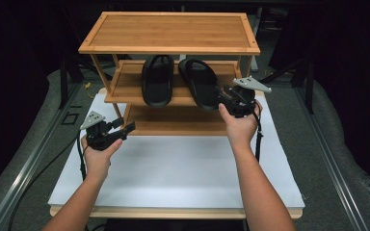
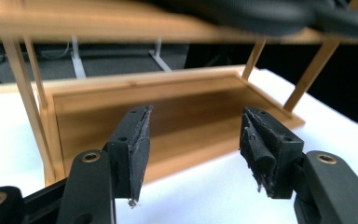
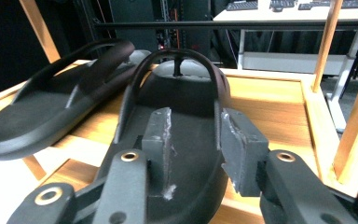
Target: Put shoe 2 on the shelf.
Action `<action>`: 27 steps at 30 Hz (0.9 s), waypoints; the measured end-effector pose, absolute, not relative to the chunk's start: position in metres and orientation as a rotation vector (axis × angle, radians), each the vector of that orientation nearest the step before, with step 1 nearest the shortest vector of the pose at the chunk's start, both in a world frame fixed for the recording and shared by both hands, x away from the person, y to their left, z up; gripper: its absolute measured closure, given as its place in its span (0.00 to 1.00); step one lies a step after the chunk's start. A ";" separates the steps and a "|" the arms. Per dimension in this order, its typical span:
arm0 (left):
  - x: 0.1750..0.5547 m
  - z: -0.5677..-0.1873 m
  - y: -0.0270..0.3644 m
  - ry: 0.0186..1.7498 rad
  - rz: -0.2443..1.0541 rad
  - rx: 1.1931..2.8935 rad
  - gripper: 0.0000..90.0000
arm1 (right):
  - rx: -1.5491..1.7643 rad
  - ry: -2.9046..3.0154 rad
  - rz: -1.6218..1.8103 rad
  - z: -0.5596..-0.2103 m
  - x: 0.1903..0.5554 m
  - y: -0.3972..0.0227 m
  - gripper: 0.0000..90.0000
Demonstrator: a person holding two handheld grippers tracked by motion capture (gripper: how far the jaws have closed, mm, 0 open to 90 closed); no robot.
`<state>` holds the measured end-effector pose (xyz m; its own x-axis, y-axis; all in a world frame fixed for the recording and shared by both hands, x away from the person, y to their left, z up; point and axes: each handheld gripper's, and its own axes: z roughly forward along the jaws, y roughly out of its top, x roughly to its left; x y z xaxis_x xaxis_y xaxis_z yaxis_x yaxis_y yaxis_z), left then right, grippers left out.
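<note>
Middle shelf (image 1: 130,86) — slipper (image 3: 177,140) under right gripper (image 3: 196,140).

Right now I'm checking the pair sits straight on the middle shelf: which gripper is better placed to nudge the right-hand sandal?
The right gripper: its open jaws are at the right sandal's heel. The left gripper is down by the bottom shelf, empty.

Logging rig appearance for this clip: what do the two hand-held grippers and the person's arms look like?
Both grippers, left gripper and right gripper, are black with a grey three-cornered plate on top and a trailing black cable. Brass-coloured rivets dot the jaw arms; the dark pads look worn and frayed. The forearms are bare, with no sleeves visible.
</note>
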<state>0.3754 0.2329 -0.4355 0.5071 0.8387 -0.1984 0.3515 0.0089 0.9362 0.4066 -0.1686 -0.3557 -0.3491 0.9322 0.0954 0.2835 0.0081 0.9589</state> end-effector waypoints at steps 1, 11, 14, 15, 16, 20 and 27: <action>0.379 -0.428 0.231 1.043 0.537 1.575 0.47 | 1.266 1.668 1.351 -0.356 0.404 -0.168 0.70; 0.401 -0.388 0.212 0.975 0.576 1.574 0.49 | 1.225 1.697 1.355 -0.367 0.385 -0.161 0.64; 0.406 -0.381 0.205 0.982 0.579 1.571 0.47 | 1.217 1.680 1.351 -0.369 0.382 -0.160 0.62; 0.408 -0.379 0.203 0.984 0.589 1.575 0.46 | 1.224 1.674 1.360 -0.370 0.382 -0.160 0.62; 0.410 -0.377 0.200 0.989 0.592 1.578 0.45 | 1.230 1.678 1.357 -0.371 0.383 -0.161 0.62; 0.417 -0.378 0.194 1.008 0.566 1.567 0.40 | 1.262 1.688 1.355 -0.380 0.386 -0.162 0.60; 0.432 -0.385 0.182 1.029 0.534 1.601 0.39 | 1.258 1.657 1.349 -0.383 0.386 -0.156 0.60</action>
